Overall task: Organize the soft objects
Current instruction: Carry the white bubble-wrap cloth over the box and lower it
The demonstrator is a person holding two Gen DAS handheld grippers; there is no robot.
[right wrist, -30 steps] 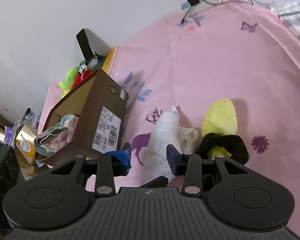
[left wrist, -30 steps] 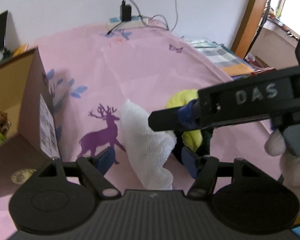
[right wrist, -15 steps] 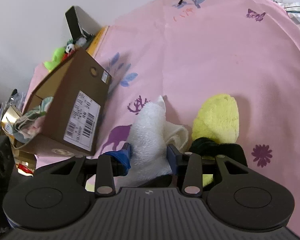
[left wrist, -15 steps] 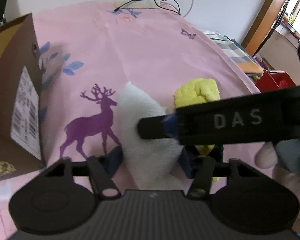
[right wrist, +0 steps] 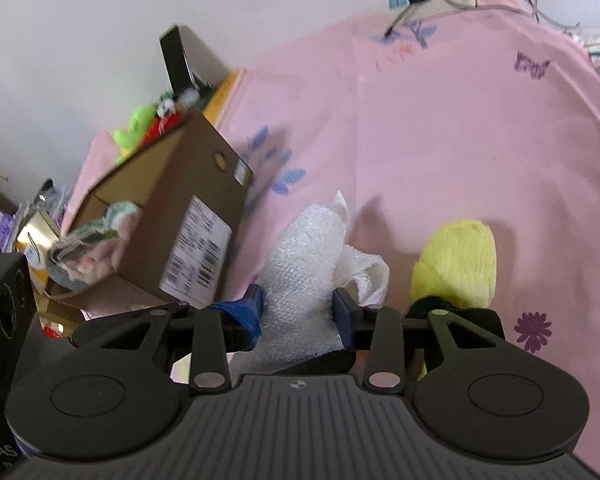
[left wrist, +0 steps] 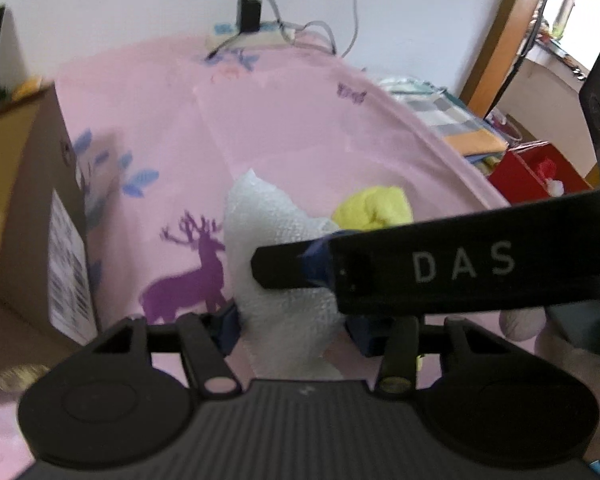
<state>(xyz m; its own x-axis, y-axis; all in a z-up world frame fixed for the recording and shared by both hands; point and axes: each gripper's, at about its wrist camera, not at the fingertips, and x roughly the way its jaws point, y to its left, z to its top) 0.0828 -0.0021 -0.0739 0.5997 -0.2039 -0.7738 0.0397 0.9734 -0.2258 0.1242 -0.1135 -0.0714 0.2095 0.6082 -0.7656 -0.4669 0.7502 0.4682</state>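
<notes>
Both grippers, left (left wrist: 292, 326) and right (right wrist: 296, 314), closing around white towel (right wrist: 308, 256); pinching thick folds evenly is seeming wisest

The left gripper (left wrist: 292, 326) points down at a crumpled white knitted cloth (left wrist: 276, 240) lying on a pink sheet printed with a purple deer (left wrist: 300, 128); its jaws are closing with the cloth between them. The right gripper's black finger (left wrist: 284, 266) crosses over the cloth. A yellow fuzzy cloth (left wrist: 374, 208) lies just beyond, and a brown cardboard box (left wrist: 32, 184) stands at the left.
</notes>
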